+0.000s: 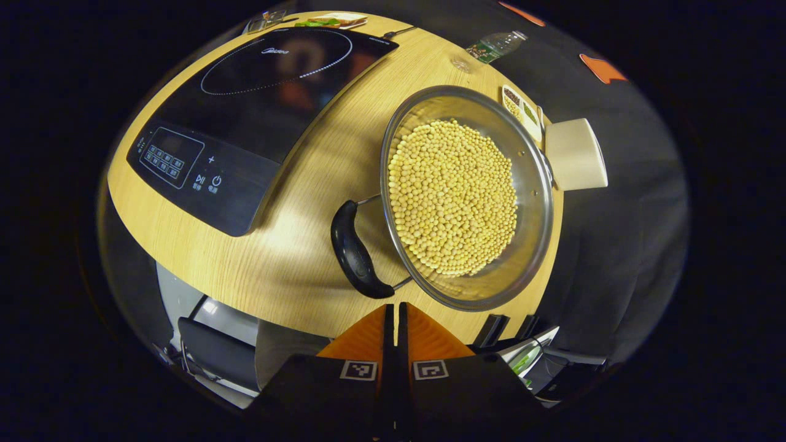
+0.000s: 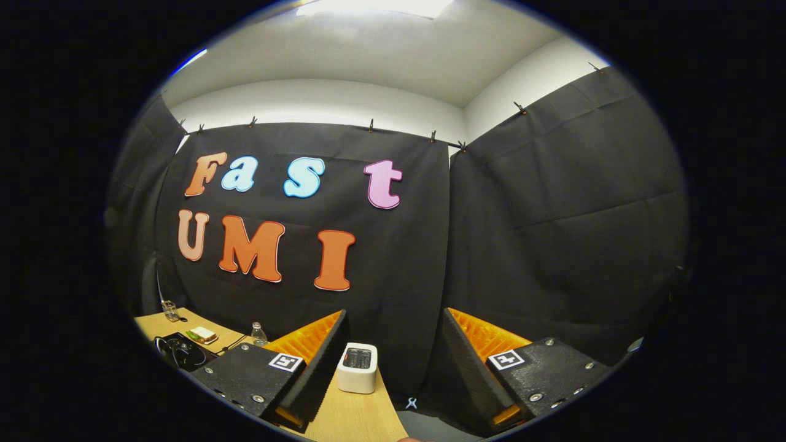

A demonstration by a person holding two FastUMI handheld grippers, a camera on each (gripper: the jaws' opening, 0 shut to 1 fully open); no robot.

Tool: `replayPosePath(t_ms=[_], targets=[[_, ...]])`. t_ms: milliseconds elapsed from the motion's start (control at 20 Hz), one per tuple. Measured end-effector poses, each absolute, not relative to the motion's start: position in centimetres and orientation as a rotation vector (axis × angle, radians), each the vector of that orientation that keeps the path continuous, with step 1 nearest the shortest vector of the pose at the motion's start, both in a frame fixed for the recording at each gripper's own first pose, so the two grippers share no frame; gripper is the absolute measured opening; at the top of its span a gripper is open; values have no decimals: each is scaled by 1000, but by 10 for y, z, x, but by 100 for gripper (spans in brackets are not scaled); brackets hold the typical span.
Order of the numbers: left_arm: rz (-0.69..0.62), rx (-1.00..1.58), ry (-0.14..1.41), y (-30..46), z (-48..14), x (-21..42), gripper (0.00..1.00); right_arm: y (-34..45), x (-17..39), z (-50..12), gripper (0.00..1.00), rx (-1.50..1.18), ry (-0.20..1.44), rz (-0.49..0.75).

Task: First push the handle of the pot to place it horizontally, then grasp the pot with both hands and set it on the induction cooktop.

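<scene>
Left gripper view: left gripper [image 1: 395, 316] at bottom, fingers pressed together, nothing between them, tips hanging just short of the pot's black handle [image 1: 355, 252]. Not touching it as far as I can tell. Handle is a curved loop on two wire arms, on the near-left side of the pot [image 1: 534, 202], lying flat over the table.

Pot is a steel pan, sits on the wooden table [image 1: 307, 184], near the right edge. Filled with yellow soybeans [image 1: 453, 196], heaped in the middle, bare metal around them.

Left of the pot, apart from it: black induction cooktop [image 1: 258, 104], control panel at the near end, ring marking further back. Nothing on the cooktop.

Just past the pot on the right: small tray of seasonings [image 1: 522, 112], and a white box [image 1: 575, 153] at the table edge. Further back a plastic bottle [image 1: 496, 45]. Far end of the table, behind the cooktop, a plate with food [image 1: 334, 21], too small to tell what.

Right gripper view: right gripper [image 2: 393, 356] raised, facing the booth wall, fingers spread wide apart, gripping nothing. Between the fingers, further off, a white box [image 2: 357, 368] on the table corner [image 2: 356, 417]. Low left: black cable bundle [image 2: 178, 351], small bottle [image 2: 259, 334], a glass [image 2: 170, 310].
</scene>
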State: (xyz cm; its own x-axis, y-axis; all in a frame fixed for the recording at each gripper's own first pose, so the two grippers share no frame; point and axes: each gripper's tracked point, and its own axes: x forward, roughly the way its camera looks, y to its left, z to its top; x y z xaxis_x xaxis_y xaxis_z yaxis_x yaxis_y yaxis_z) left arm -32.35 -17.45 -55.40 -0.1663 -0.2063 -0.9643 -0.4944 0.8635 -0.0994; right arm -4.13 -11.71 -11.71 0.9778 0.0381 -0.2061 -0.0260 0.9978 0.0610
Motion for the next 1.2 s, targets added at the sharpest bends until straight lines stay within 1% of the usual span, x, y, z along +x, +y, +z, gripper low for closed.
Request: replayPosePath(t_ms=[100,150,200,250,550,700,900,950,1000,1200], targets=[[266,-526,1779,-171,-561,-323,8,-117,-49,-117,94,44,221,-3],[259,-522,1794,-170,-564,-322,8,-119,-59,-117,97,40,225,-19],[248,-507,1807,-167,-565,-321,8,-119,-65,-117,94,34,232,-33],[241,-481,1813,-162,-566,-318,8,-118,-66,-118,94,27,243,-47],[181,-318,1820,-138,-570,-301,8,-110,-78,-114,94,6,283,-121],[170,-291,1826,-132,-574,-295,8,-108,-84,-112,94,-8,294,-152],[126,-174,1806,-122,-580,-286,8,-103,-90,-112,94,-22,314,-176],[109,-133,1795,-118,-579,-282,8,-102,-91,-113,92,-25,318,-182],[93,-99,1785,-113,-579,-278,7,-100,-93,-113,94,-25,324,-185],[38,-21,1767,-105,-582,-271,8,-87,-92,-114,94,-26,337,-181]])
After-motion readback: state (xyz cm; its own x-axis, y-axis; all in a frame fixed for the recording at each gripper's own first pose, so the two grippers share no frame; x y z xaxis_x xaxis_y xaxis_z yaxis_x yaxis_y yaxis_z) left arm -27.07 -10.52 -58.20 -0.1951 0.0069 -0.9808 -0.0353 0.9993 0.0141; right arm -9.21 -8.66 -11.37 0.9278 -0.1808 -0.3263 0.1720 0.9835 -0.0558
